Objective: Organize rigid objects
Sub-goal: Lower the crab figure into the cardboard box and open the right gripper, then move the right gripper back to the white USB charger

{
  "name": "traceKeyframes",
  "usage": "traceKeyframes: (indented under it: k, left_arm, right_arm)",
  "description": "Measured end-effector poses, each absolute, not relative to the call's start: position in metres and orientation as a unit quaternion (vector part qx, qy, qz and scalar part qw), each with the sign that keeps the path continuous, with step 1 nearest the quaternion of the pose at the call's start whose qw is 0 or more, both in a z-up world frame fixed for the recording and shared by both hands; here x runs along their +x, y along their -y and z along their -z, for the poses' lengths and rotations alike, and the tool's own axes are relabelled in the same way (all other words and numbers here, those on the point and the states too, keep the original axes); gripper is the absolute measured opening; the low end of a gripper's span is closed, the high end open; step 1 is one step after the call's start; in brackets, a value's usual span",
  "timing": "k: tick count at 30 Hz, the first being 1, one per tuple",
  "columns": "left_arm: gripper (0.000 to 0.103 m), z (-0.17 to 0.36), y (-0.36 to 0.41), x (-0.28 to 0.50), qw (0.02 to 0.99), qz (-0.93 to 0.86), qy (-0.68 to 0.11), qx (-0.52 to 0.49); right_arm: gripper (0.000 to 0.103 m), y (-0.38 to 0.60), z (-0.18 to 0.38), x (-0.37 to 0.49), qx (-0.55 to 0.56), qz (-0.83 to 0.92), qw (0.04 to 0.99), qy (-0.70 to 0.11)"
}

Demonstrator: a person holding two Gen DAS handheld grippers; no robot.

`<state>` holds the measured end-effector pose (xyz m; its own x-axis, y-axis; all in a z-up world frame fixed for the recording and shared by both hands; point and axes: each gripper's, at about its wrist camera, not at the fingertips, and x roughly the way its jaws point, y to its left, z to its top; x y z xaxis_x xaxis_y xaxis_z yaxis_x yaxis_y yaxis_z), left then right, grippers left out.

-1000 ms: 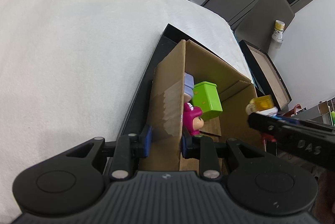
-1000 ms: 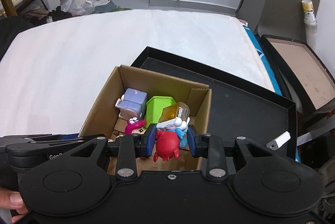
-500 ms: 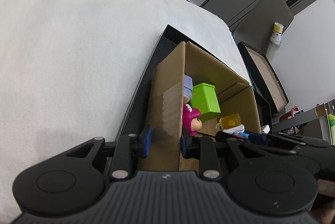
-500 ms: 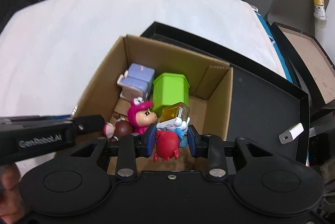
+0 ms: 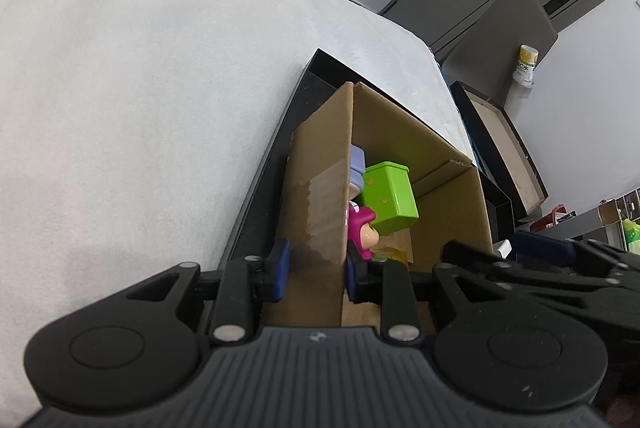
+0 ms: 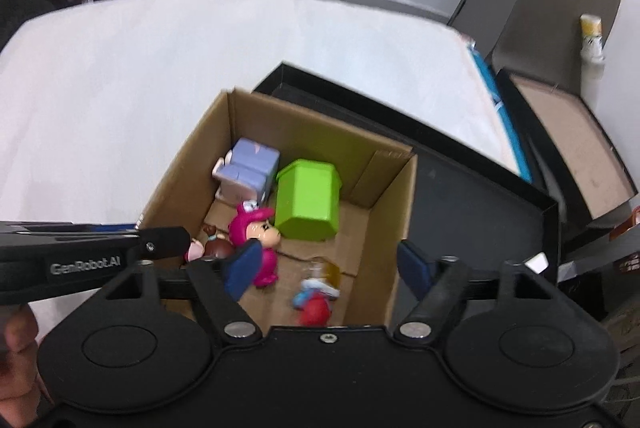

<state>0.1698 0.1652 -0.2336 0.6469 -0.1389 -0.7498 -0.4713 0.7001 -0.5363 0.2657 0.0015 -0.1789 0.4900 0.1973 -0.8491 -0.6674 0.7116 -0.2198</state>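
Left wrist view: the left tool is clamped on the near wall of the cardboard box, steadying it on the black tray, which lies on the white bed. Inside the box, toward one o'clock, stand the green block and the pink figure. The right tool enters from three o'clock.

Right wrist view: the right tool has its jaws opening, nothing between them. Below lies the red-and-blue figure, blurred, so probably just let go onto the box floor. At eleven o'clock sits the lilac toy; a brown figure lies at nine.

Five toys are boxed; a small white object at three o'clock on the tray may be left. The box's right wall is close; room is open above.
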Motion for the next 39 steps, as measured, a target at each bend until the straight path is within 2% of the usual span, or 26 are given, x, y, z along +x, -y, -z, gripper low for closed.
traceKeyframes:
  k: [7,14,19,26,39]
  left_arm:
    - [0.026,0.233,-0.164,0.170,0.828,-0.101,-0.407,-0.371]
    - [0.026,0.234,-0.163,0.171,0.829,-0.103,-0.409,-0.368]
    - [0.026,0.235,-0.161,0.173,0.828,-0.106,-0.410,-0.366]
    - [0.026,0.236,-0.160,0.173,0.828,-0.112,-0.410,-0.366]
    - [0.026,0.234,-0.157,0.174,0.830,-0.121,-0.408,-0.361]
  right_arm:
    - [0.082,0.018,0.156,0.266,-0.252,-0.256,0.842,-0.404]
    - [0.094,0.054,0.143,0.278,-0.198,-0.233,0.870,-0.386]
    - [0.094,0.078,0.145,0.289,-0.159,-0.223,0.872,-0.405]
    - [0.103,0.098,0.156,0.295,-0.142,-0.221,0.871,-0.415]
    - [0.103,0.139,0.175,0.309,-0.123,-0.219,0.866,-0.432]
